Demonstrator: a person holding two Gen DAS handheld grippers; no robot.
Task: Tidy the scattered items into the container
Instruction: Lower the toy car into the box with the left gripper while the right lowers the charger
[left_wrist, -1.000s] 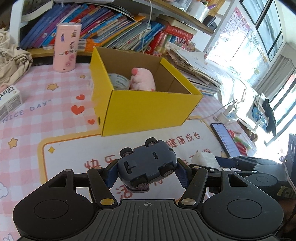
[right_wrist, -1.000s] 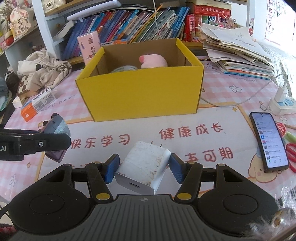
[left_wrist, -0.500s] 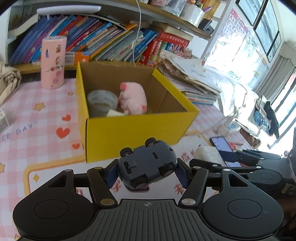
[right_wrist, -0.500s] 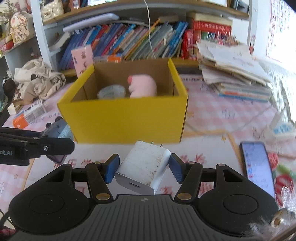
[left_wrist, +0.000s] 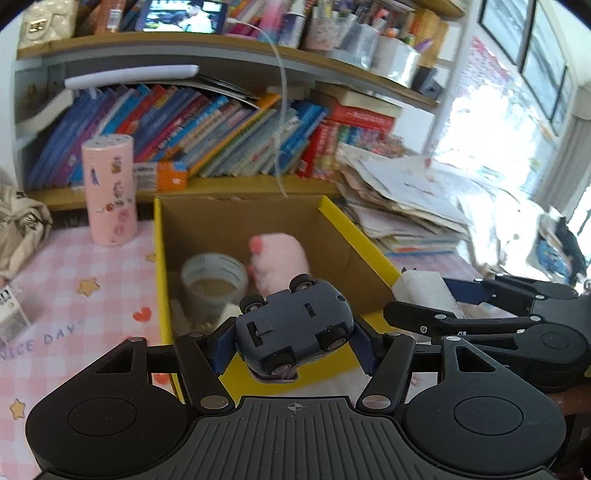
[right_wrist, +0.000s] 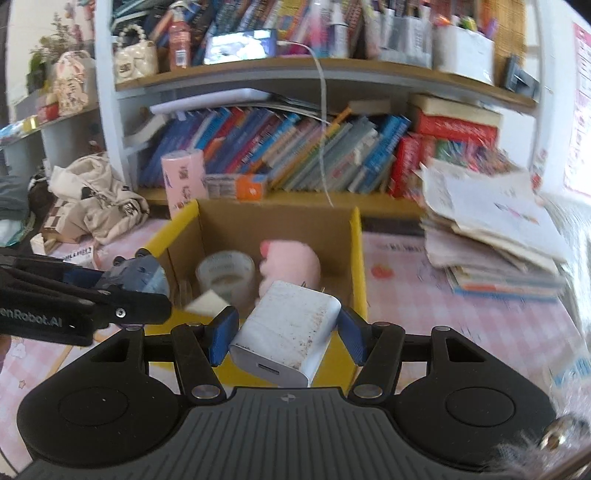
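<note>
both tongs clamped, left tongs (left_wrist: 293, 341) on toy car (left_wrist: 293, 328), right tongs (right_wrist: 288, 334) on white charger (right_wrist: 286, 328), yellow box (right_wrist: 358, 258) open at twelve o'clock, just ahead and below.

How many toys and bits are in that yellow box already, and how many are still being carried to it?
In the yellow box: 3 (tape roll, pink plush, small white piece)
Carried: 2 (toy car, white charger)
Total: 5
</note>
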